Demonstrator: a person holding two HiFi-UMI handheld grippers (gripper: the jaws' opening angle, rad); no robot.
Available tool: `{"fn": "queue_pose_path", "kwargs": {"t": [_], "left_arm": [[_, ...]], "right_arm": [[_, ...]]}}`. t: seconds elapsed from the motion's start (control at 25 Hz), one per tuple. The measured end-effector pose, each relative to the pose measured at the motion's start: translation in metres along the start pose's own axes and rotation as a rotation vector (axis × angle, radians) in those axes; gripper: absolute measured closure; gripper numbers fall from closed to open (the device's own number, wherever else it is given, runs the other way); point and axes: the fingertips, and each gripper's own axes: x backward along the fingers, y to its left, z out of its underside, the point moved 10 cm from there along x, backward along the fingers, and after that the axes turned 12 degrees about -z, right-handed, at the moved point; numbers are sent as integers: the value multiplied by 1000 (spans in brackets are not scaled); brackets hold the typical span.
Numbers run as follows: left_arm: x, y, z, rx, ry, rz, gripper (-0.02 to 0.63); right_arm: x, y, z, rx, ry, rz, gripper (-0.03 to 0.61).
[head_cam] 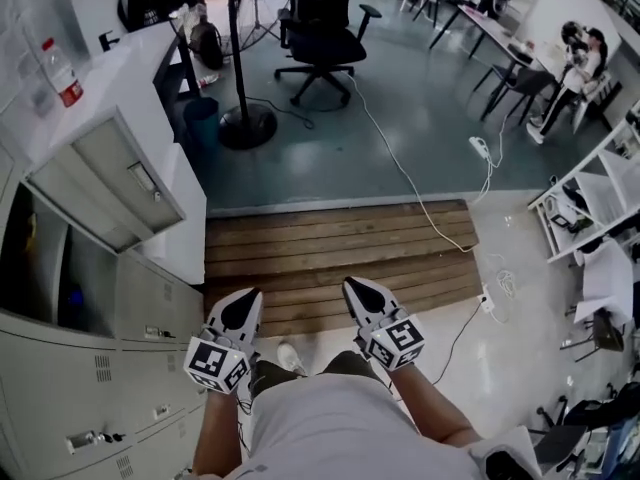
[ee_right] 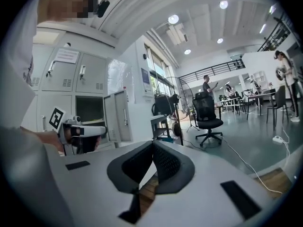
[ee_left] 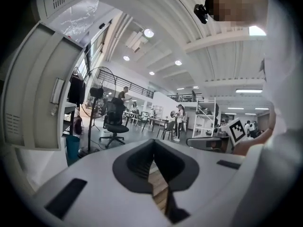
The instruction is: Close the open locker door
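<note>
Two claws pressed together, both empty: my left claw and my right claw, held near my body above wooden boards. Locker door swung open at left, well apart from left claw. Closed lockers nearer me.

In the lower middle of the head view, the left gripper and the right gripper were side by side and apart. Both pointed up the frame, away from the body, and their tips leaned slightly toward each other. Each gripper's jaws were pressed together with nothing between them. The left forearm and the right forearm, both bare, ran down to the bottom edge on either side of the torso.
</note>
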Motion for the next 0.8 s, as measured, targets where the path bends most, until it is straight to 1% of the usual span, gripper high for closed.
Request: {"fn": "queue_pose_path", "kwargs": {"t": [0.16, 0.32, 0.52, 0.64, 0.8], "left_arm": [[-2, 39, -5, 8, -4, -13, 611], [-3, 64, -7, 15, -2, -35, 611], [-5, 92, -8, 34, 4, -100, 611], [-9, 107, -5, 58, 13, -161, 611], [-19, 130, -4, 79, 22, -262, 611]], "right_arm": [[-40, -3, -15, 15, -7, 1, 578], [-68, -7, -28, 38, 7, -25, 578], [-106, -21, -35, 32, 21, -74, 578], [-137, -36, -37, 20, 44, -131, 578], [-193, -56, -40, 24, 81, -253, 578]]}}
